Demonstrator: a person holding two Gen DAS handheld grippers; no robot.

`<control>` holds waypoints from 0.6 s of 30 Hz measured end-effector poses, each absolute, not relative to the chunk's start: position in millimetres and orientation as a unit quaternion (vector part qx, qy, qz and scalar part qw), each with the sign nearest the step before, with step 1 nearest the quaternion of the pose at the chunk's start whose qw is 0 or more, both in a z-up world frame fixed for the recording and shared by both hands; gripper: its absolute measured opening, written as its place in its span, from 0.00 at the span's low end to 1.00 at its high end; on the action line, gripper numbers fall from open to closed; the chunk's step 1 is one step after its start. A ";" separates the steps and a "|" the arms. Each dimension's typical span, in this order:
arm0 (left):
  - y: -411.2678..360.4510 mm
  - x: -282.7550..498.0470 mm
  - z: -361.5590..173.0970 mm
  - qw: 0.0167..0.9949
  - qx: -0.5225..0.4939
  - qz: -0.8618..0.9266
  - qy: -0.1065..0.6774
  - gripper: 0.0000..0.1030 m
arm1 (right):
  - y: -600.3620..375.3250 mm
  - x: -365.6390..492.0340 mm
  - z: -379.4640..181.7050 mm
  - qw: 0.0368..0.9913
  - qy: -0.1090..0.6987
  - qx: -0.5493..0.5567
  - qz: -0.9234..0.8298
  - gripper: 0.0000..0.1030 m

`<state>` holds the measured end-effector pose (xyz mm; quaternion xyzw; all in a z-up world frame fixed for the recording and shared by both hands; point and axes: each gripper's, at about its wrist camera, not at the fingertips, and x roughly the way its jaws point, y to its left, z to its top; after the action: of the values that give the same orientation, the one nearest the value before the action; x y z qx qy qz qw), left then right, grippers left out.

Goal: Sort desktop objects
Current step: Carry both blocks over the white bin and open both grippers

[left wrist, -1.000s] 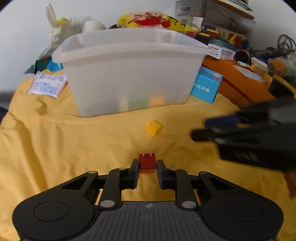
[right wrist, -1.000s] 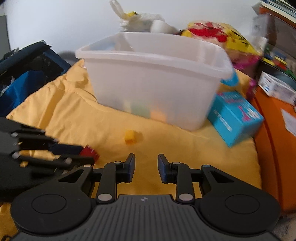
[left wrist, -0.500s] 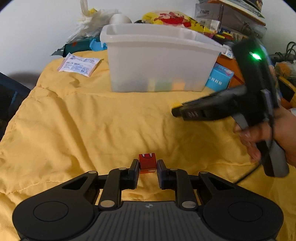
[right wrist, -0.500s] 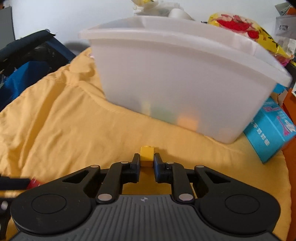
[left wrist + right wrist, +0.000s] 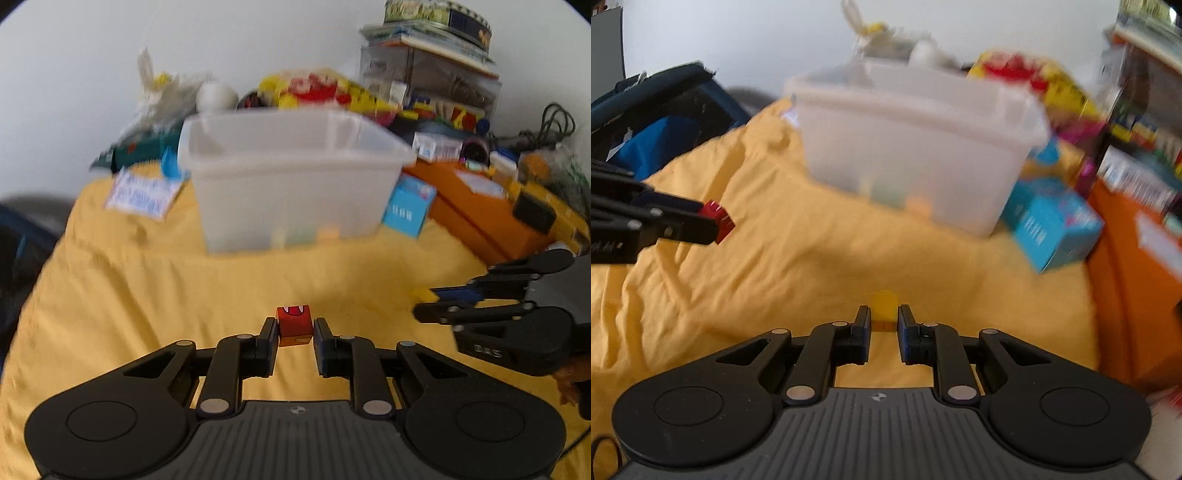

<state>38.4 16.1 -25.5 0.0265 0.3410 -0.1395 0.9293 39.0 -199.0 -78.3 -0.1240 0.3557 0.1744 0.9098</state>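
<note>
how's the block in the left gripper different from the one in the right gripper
The red block in the left gripper has a white-toothed mouth printed on top; the yellow block in the right gripper looks plain. The red block fills a wider gap between its fingers, so it looks the broader of the two. Both are small toy blocks, each clamped between shut fingers and held above the yellow cloth, short of the clear bin.

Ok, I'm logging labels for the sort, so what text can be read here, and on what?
"DAS", or close to it: raised letters on the body of the right gripper, not certain.
Blue box: white characters, too blurred to read.
White packet: blue print, too blurred to read.
</note>
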 end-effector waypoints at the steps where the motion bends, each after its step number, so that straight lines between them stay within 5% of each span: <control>1: 15.2 45.4 -18.7 0.933 0.036 -0.139 0.329 0.23 | -200.1 42.7 -68.8 0.914 0.344 -0.127 0.172 0.17; 10: 1.1 136.7 58.6 0.964 0.075 -0.119 0.225 0.23 | -190.9 115.5 26.1 0.959 0.217 -0.127 0.131 0.17; 13: -5.3 167.1 66.0 0.962 0.081 -0.115 0.236 0.33 | -185.1 139.9 26.5 0.958 0.223 -0.135 0.118 0.36; 18: -1.8 150.4 57.4 0.961 0.073 -0.126 0.236 0.36 | -198.1 116.8 12.1 0.958 0.229 -0.115 0.129 0.34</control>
<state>150.4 -1.8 57.4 0.0728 0.2364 -0.1264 0.9607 116.8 -198.1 12.1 -0.1147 0.2292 0.1293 0.9579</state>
